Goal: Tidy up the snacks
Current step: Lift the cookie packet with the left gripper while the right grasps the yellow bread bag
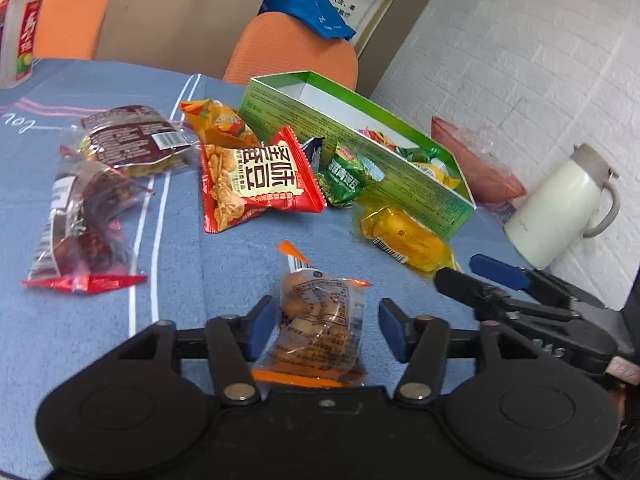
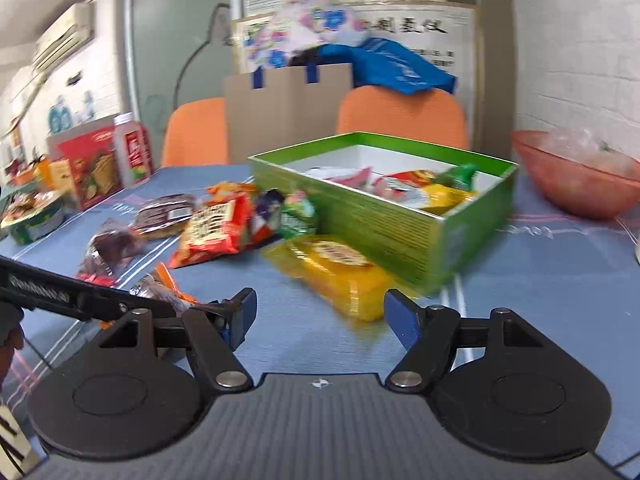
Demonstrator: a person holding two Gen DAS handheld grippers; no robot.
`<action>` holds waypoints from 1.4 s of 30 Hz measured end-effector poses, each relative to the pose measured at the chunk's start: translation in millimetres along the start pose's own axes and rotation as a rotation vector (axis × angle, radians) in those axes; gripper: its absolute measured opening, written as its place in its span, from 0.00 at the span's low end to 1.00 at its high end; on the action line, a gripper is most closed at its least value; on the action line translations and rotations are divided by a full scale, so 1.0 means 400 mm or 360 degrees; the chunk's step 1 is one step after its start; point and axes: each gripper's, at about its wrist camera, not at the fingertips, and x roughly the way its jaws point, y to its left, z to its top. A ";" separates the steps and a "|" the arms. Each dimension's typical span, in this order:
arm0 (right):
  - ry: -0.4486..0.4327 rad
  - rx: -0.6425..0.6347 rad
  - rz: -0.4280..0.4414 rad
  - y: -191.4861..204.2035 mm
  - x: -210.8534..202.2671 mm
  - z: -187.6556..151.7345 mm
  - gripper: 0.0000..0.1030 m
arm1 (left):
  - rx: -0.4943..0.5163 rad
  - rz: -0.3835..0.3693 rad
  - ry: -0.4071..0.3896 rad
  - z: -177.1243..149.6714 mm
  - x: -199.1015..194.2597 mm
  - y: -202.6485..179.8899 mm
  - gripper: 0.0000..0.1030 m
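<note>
The left gripper stands spread, pinching nothing: a small clear-and-orange snack packet lies on the desk between its blue pads, at twelve o'clock, long axis running straight away from the gripper. The right gripper is spread and empty, aimed at a yellow packet. The green box lies at one o'clock. Judgement: the left gripper is nearer the small packet; closing comes next.
</note>
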 end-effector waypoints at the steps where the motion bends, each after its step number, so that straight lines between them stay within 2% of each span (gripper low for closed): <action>1: 0.0001 -0.0032 -0.0023 0.005 0.006 0.005 1.00 | 0.0006 -0.0002 -0.0008 -0.002 -0.005 -0.002 0.92; 4: -0.0010 -0.0148 -0.0052 0.010 0.032 0.025 1.00 | 0.0040 -0.0001 -0.0002 -0.011 -0.010 -0.013 0.99; 9: 0.0053 -0.0319 -0.0072 -0.005 0.119 0.054 1.00 | 0.0022 -0.0006 0.0000 -0.024 -0.015 -0.008 1.00; 12: 0.0204 -0.0215 -0.0067 -0.023 0.147 0.044 1.00 | 0.0019 0.0004 -0.0005 -0.023 -0.018 -0.003 0.98; 16: 0.0148 -0.0188 0.0070 0.007 0.079 0.021 1.00 | 0.0025 0.0012 0.0000 -0.016 -0.010 0.001 0.97; 19: 0.0128 -0.0213 0.0008 0.023 0.080 0.030 1.00 | 0.0033 0.0022 0.0018 -0.015 0.005 -0.006 0.96; 22: 0.0162 -0.0175 -0.0049 0.016 0.115 0.043 1.00 | 0.0047 0.0012 0.0030 -0.020 0.013 -0.013 0.89; 26: 0.0196 -0.0077 -0.0051 0.001 0.143 0.040 1.00 | 0.0039 0.0018 0.0023 -0.017 0.021 -0.012 0.87; 27: 0.0213 -0.0071 -0.0046 0.003 0.147 0.033 0.90 | 0.0053 0.0021 0.0019 -0.017 0.024 -0.014 0.85; 28: 0.0222 -0.0063 -0.0039 0.004 0.150 0.024 0.74 | 0.0085 0.0042 0.0012 -0.018 0.030 -0.020 0.80; 31: 0.0200 -0.0071 -0.0039 0.010 0.140 0.024 0.68 | 0.0086 0.0018 0.0016 -0.015 0.042 -0.024 0.78; 35: 0.0118 -0.0074 0.0008 0.014 0.095 0.043 0.67 | 0.0106 -0.0036 0.0022 0.002 0.043 -0.041 0.75; 42: -0.0089 -0.0070 -0.0028 -0.022 0.040 0.132 0.67 | 0.0197 -0.0101 -0.0148 0.133 0.033 -0.112 0.76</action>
